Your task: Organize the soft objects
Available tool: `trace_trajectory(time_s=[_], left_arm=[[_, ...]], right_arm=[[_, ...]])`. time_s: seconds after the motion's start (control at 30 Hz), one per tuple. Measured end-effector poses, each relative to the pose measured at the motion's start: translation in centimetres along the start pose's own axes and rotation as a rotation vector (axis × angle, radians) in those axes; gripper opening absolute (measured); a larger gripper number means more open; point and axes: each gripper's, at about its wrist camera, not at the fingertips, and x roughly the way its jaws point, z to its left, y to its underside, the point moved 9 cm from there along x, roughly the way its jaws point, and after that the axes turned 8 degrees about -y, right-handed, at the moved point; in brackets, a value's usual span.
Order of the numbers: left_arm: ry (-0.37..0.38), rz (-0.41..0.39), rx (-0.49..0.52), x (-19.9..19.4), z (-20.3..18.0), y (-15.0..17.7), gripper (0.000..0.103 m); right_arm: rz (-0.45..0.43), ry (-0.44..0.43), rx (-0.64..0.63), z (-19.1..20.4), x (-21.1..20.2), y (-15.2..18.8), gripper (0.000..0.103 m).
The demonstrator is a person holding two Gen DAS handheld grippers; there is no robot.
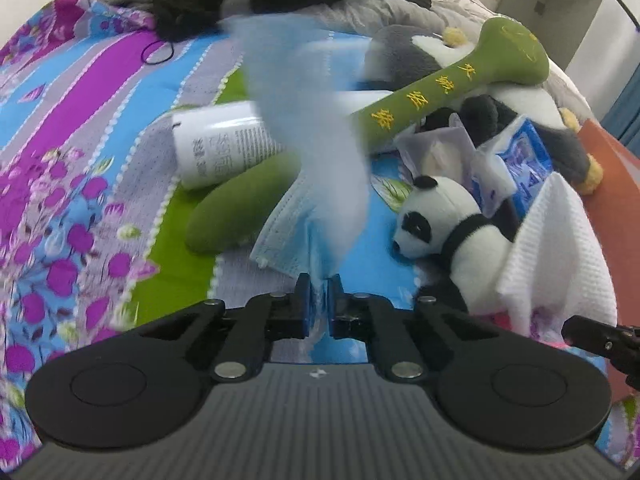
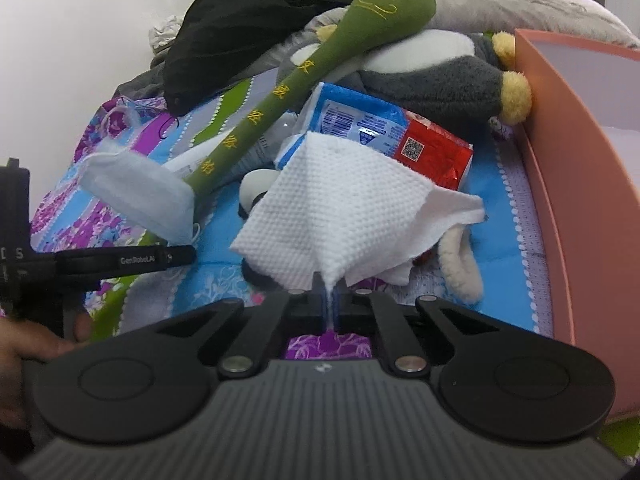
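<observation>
Blue mask (image 1: 316, 184): pinched at one edge by the left gripper (image 1: 319, 294), hanging blurred above the bed (image 1: 80, 128).
White cloth (image 2: 344, 204): clamped at a corner in the right gripper (image 2: 331, 300), draped over the panda toy (image 1: 440, 216).
Left gripper pose: tilted down toward the bed, a hand (image 2: 28, 354) behind it.
Right gripper pose: tilted down, beside the pink box (image 2: 576, 184).
Green plush stick (image 2: 304, 76): lies across the pile, well behind both.

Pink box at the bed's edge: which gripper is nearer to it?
Right. The right gripper, holding the white tissue, sits beside the pink box; the left gripper is farther, across the pile.
</observation>
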Motion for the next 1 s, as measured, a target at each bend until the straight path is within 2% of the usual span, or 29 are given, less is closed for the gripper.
trace_trajectory(time_s=[0.37,0.73,0.9,1.0], left_arm=[[0.046,0.045,-0.005,-5.8,-0.4,4.4,0.009],[0.192,0.127,0.029,-10.6,-2.9,9.2,0.009],[0.296,0.184,-0.012,-10.5,-3.8,10.2,0.009],[0.294,0.223,-0.051,-9.5,-3.5,10.5,0.010]], right_arm=[[-0.027,0.035,0.000,1.2,-4.8,2.5,0.006],[-0.036,0.065,0.015,1.9,-9.0,6.0,0.006],[-0.015,0.082,0.030,1.5,-9.5,7.6,0.006],[0.013,0.087,0.042,1.0,-9.0,8.7,0.006]])
